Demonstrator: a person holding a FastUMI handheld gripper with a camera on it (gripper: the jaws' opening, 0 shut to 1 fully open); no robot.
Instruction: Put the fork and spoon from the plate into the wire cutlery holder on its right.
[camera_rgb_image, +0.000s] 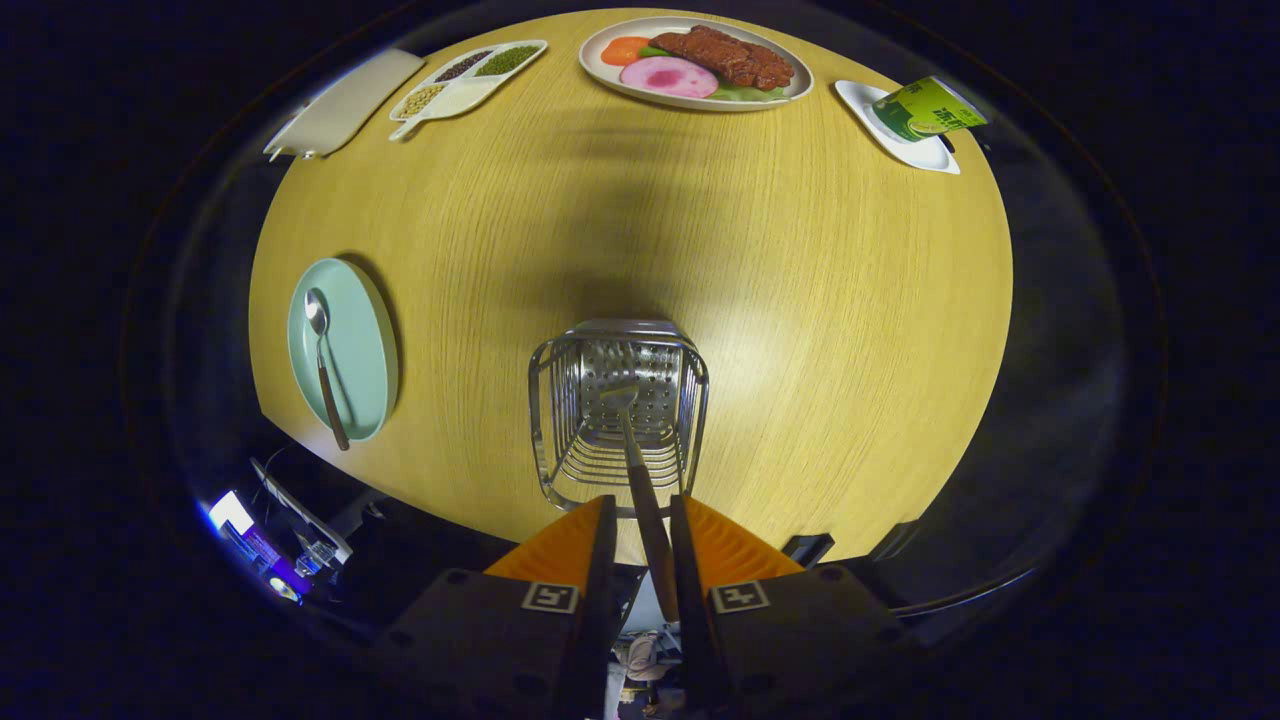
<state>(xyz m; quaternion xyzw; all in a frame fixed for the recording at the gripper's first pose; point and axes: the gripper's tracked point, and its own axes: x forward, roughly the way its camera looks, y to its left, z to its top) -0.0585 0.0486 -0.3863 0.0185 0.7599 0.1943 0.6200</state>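
My gripper (640, 520) hangs above the wire cutlery holder (560, 400) and is shut on the brown handle of the fork (640, 480). The fork points down, with its metal head inside the holder near the perforated bottom. To the holder's left lies the pale green plate (370, 350), and on it rests the spoon (322, 360) with its bowl at the far end and its brown handle toward the table's near edge. The orange fingers (560, 545) press the handle from both sides.
On the round wooden table (820, 300) beyond the holder stand a plate of food (695, 60), a divided white dish of beans (465, 78), a white board (345, 100) and a white saucer with a tipped green carton (920, 115). The table's near edge lies just under the fingers.
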